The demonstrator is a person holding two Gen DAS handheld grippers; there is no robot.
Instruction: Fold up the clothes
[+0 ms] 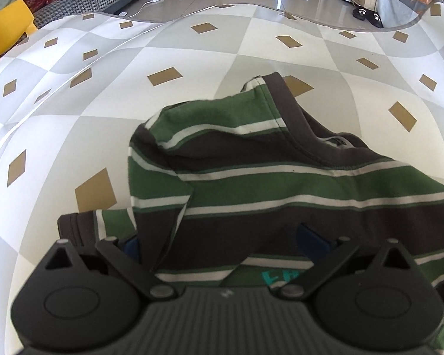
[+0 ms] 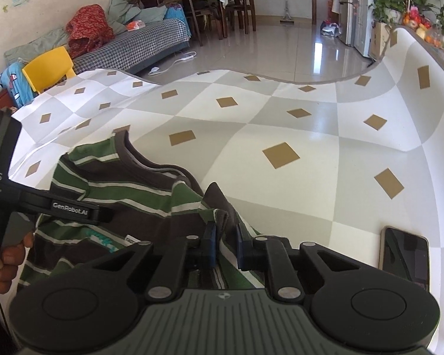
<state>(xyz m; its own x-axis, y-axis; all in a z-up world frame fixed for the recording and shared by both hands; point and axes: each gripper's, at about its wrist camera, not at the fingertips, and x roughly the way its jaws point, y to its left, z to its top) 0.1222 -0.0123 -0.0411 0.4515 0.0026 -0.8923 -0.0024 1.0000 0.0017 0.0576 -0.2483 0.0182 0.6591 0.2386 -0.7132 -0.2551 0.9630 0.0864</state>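
Note:
A green, brown and white striped shirt lies bunched on the checked tablecloth, collar toward the far side. My left gripper is wide open, its blue pads either side of the shirt's near part, with cloth lying between them. In the right wrist view the shirt lies at the left. My right gripper is shut on a fold of the shirt's right edge. The left gripper's body shows at the left of that view, held by a hand.
A dark phone lies on the tablecloth to the right of my right gripper. The table's far edge curves in front of a tiled floor. A yellow chair and a sofa stand beyond the left side.

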